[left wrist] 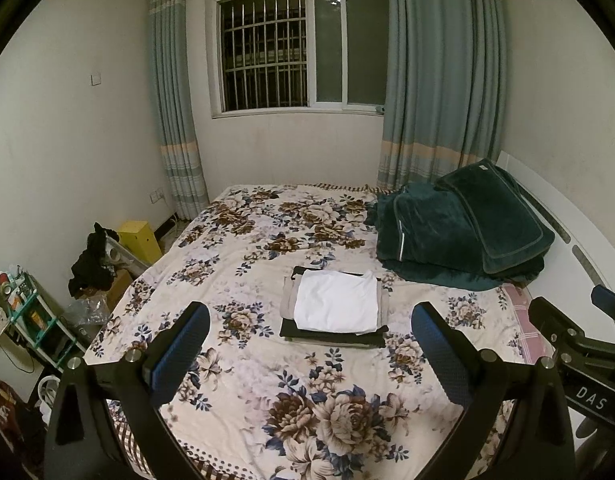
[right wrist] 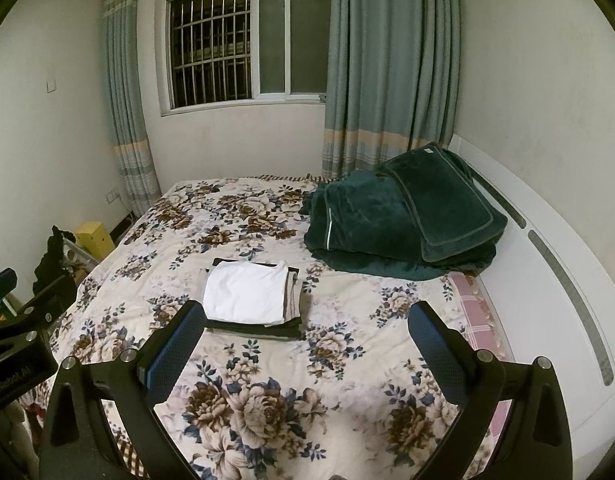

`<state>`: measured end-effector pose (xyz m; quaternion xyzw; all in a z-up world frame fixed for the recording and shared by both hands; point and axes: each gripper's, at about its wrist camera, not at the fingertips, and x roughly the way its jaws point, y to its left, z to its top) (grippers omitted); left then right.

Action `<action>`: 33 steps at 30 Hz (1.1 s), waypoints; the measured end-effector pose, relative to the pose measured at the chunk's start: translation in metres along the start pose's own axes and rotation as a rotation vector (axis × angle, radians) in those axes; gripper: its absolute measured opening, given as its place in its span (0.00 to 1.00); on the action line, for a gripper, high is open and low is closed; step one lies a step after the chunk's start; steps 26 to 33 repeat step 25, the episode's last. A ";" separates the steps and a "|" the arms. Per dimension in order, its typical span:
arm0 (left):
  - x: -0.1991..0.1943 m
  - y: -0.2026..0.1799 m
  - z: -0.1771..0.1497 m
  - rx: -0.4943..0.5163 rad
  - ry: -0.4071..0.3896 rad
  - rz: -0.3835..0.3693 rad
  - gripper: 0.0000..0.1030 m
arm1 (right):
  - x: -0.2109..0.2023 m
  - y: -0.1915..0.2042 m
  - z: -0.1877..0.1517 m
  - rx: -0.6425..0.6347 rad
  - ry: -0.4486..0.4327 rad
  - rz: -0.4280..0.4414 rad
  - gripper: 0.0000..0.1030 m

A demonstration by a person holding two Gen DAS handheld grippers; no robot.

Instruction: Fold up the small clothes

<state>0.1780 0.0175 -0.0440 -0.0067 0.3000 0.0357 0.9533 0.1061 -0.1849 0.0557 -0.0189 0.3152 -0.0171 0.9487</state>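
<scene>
A stack of folded small clothes lies on the floral bed sheet (left wrist: 267, 380), with a white garment (left wrist: 337, 306) on top of beige and black pieces (left wrist: 331, 336). The same stack shows in the right wrist view, the white piece (right wrist: 245, 292) on top. My left gripper (left wrist: 310, 322) is open and empty, held above the bed in front of the stack. My right gripper (right wrist: 306, 320) is open and empty, also short of the stack. Each gripper's body shows at the edge of the other's view.
A folded dark green blanket (left wrist: 467, 224) lies at the bed's far right by the white headboard (right wrist: 555, 248). Left of the bed are a yellow box (left wrist: 137, 238), black cloth (left wrist: 93, 264) and a cluttered shelf (left wrist: 31, 312). A window and curtains are behind.
</scene>
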 end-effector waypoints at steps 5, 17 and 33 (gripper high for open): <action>-0.004 0.000 0.003 -0.005 -0.005 0.002 1.00 | -0.002 0.004 0.000 -0.002 -0.003 0.000 1.00; -0.009 0.002 0.007 -0.007 -0.010 0.007 1.00 | -0.005 0.005 -0.001 0.002 -0.004 -0.002 1.00; -0.012 0.006 0.006 -0.007 -0.023 0.030 1.00 | -0.006 0.005 -0.003 0.005 -0.005 -0.004 1.00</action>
